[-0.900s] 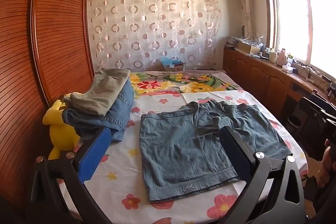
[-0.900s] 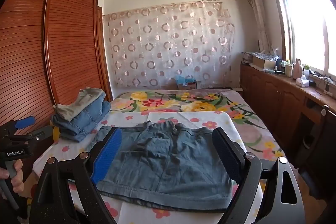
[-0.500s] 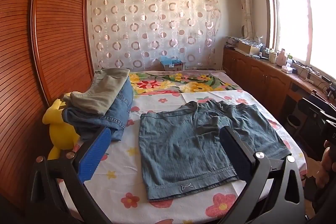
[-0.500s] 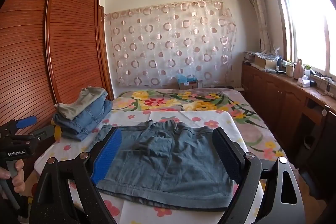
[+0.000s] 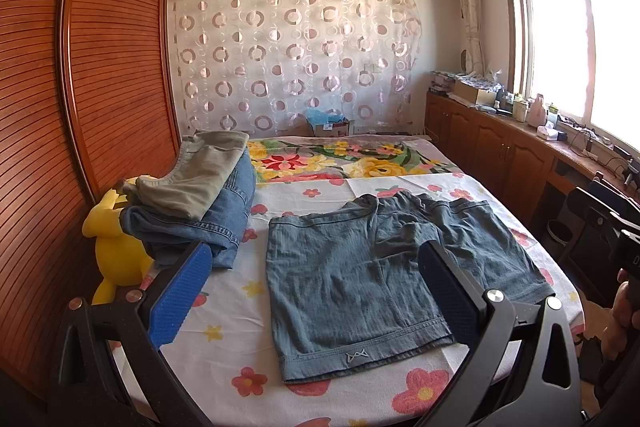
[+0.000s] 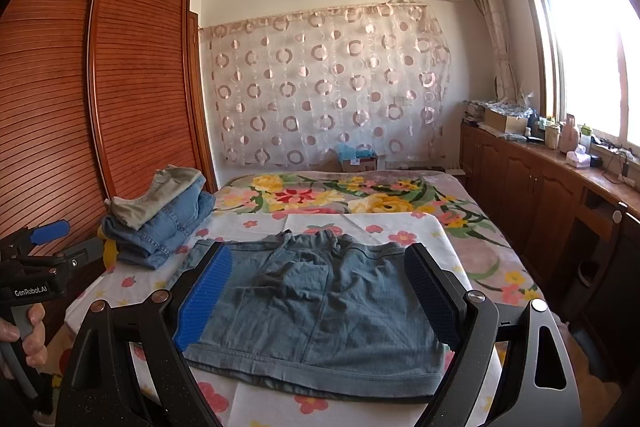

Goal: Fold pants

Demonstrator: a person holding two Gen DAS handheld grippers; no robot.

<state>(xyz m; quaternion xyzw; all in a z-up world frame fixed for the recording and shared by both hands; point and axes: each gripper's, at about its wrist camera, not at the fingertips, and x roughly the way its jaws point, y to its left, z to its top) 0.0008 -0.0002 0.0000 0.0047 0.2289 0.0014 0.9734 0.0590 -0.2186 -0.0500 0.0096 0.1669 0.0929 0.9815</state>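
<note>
Blue denim shorts (image 5: 360, 279) lie spread flat on the flowered bed sheet (image 5: 240, 343); they also show in the right wrist view (image 6: 320, 311). My left gripper (image 5: 316, 291) is open and empty, held above the near edge of the bed over the shorts' left leg. My right gripper (image 6: 320, 295) is open and empty, hovering above the shorts' near hem. The left gripper also shows at the left edge of the right wrist view (image 6: 36, 259), held in a hand.
A stack of folded pants (image 5: 200, 199) sits at the bed's left on a yellow plush toy (image 5: 112, 247). A wooden wardrobe (image 5: 80, 107) stands to the left. A cabinet counter (image 5: 520, 147) with clutter runs along the right under the window.
Both views shifted only slightly; the shorts and both open grippers stay as they were.
</note>
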